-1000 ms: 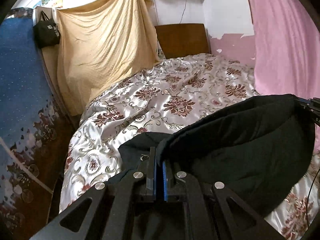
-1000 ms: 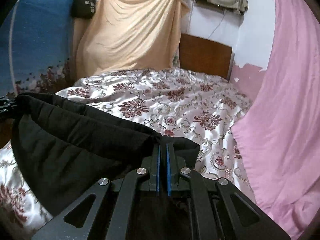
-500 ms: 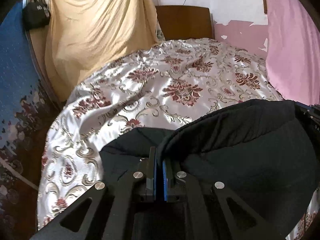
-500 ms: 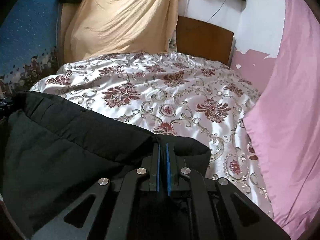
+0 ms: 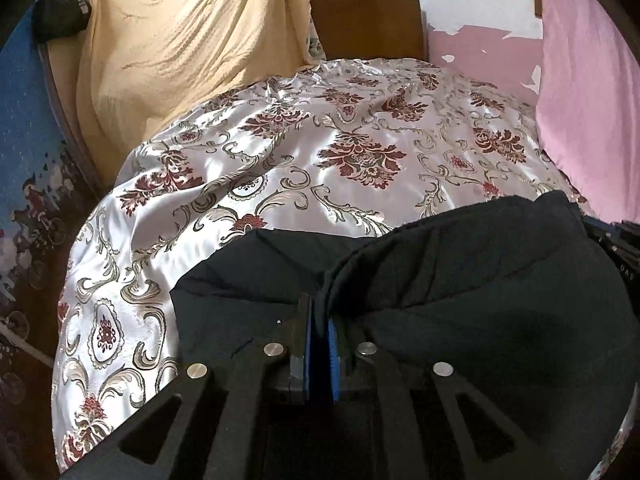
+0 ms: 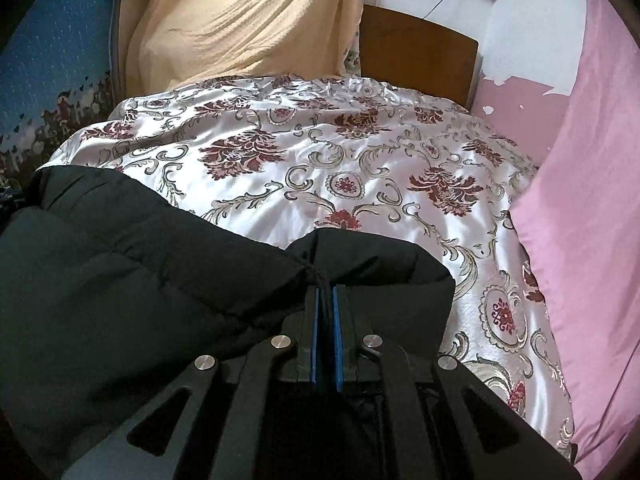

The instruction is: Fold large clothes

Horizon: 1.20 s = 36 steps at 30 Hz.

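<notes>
The left claw [image 5: 319, 320] and right claw [image 6: 327, 304] were each clamped on an edge of the black coat [image 5: 460, 280], holding it wide over the bed [image 5: 280, 168] so it could lie flat for folding

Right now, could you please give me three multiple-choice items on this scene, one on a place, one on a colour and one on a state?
1. Where does the pink cloth hang, seen from the right wrist camera?
A. right of the bed
B. left of the bed
C. on the headboard

2. What colour is the padded garment that both grippers hold?
A. yellow
B. black
C. blue

3. How does the right gripper stand?
A. wide open, nothing in it
B. out of view
C. shut on the garment

Answers:
1 A: it runs down the right edge beside the bedspread.
2 B: its fabric is black in both views.
3 C: the blue pads pinch black fabric, as do the left gripper's.
</notes>
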Available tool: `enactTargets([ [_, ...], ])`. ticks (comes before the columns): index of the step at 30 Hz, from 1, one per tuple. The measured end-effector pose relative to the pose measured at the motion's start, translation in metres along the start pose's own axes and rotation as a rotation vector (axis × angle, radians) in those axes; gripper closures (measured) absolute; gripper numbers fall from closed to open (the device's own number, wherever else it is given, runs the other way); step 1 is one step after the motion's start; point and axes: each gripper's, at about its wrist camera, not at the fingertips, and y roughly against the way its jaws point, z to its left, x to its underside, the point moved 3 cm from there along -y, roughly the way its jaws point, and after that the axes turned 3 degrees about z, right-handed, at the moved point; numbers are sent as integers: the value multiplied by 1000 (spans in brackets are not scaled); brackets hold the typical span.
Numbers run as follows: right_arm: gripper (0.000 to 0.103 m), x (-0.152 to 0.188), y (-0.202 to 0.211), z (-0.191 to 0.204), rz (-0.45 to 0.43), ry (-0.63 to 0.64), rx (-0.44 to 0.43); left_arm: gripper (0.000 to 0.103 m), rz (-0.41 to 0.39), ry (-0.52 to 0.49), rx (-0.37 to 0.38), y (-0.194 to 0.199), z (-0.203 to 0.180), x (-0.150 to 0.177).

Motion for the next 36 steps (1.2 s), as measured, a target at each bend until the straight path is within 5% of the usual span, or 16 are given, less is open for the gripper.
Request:
enactTargets([
  [3,94,0,5,-4,-14,-17,-17,90,3,35,43,4,4,-2],
  [4,94,0,7,-5,-16,-22,-23,82,5,41,47,5,5,-2],
  [8,80,1,17,-11,-29,-50,-22,22,-28,81,22,18,11,-2],
  [10,54,1,26,-16,-49,-63,-32,21,-70,109,21,31,18,0],
  [16,31,8,67,-19,-115,-68,-58,15,-115,107,43,58,18,14],
  [25,15,40,96,33,-150,37,-254,6,-168,1,136,63,-38,56],
  [32,15,23,45,45,-117,66,-174,0,-191,-38,-12,30,-43,29],
  [36,15,3,12,38,-72,35,-144,0,-150,14,-26,4,-27,12],
])
